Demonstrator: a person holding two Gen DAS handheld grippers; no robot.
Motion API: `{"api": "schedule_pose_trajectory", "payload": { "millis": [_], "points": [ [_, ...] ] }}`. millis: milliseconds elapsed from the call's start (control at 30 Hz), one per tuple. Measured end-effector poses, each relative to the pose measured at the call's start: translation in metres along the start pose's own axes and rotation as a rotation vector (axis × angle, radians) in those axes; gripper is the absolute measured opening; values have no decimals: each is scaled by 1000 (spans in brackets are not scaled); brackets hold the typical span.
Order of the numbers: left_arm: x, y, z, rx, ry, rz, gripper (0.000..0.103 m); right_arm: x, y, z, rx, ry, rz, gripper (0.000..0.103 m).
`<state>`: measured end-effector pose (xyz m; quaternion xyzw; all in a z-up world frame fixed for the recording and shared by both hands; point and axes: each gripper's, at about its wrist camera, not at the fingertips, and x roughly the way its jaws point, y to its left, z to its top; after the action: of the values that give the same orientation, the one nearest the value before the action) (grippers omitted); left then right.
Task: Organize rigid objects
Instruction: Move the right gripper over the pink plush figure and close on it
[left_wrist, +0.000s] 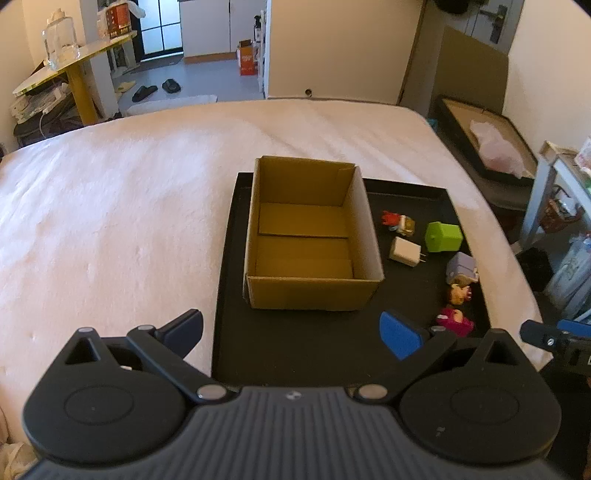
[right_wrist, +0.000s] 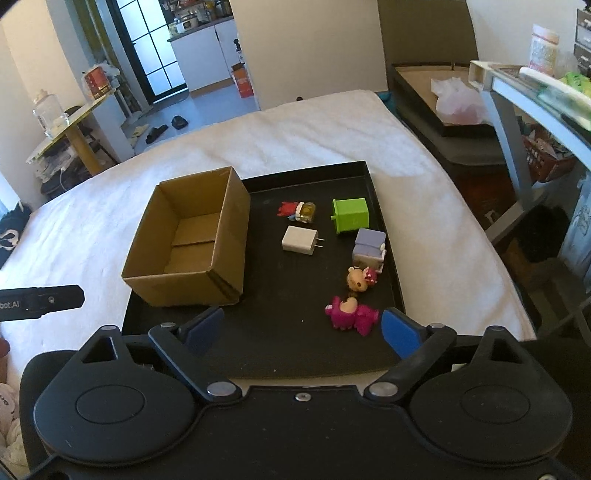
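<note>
An open, empty cardboard box (left_wrist: 310, 236) (right_wrist: 192, 240) stands on the left part of a black tray (left_wrist: 280, 343) (right_wrist: 280, 332). To its right on the tray lie a white plug adapter (left_wrist: 405, 251) (right_wrist: 300, 239), a green cube (left_wrist: 443, 236) (right_wrist: 350, 215), a red-and-yellow toy (left_wrist: 399, 222) (right_wrist: 299, 211), a lilac block (left_wrist: 461, 266) (right_wrist: 369, 246), a tan doll (left_wrist: 458, 292) (right_wrist: 361, 278) and a magenta bear (left_wrist: 456, 321) (right_wrist: 352, 314). My left gripper (left_wrist: 291, 332) is open and empty before the box. My right gripper (right_wrist: 303, 332) is open and empty, with the bear by its right finger.
The tray rests on a white-covered bed (left_wrist: 110, 206) (right_wrist: 303, 125). A black-framed tray with a plastic bag (left_wrist: 491, 147) (right_wrist: 447, 99) sits to the right. A grey shelf (right_wrist: 524, 110) stands at far right. A yellow table with a jar (left_wrist: 70, 62) stands far left.
</note>
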<state>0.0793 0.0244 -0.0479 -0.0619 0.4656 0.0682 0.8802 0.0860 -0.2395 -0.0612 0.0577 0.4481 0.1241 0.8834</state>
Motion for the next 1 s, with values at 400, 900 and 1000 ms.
{"api": "schedule_pose_trajectory", "payload": {
  "millis": [400,900,1000],
  "points": [
    [45,10,26,-54,66,38,100,54,-25,19,104,139,-17,86],
    [101,24,42,-131,93,96,77,115,-52,28,219,262,-13,88],
    [112,28,43,-151,106,106,73,127,-57,28,248,291,-6,88]
  ]
}}
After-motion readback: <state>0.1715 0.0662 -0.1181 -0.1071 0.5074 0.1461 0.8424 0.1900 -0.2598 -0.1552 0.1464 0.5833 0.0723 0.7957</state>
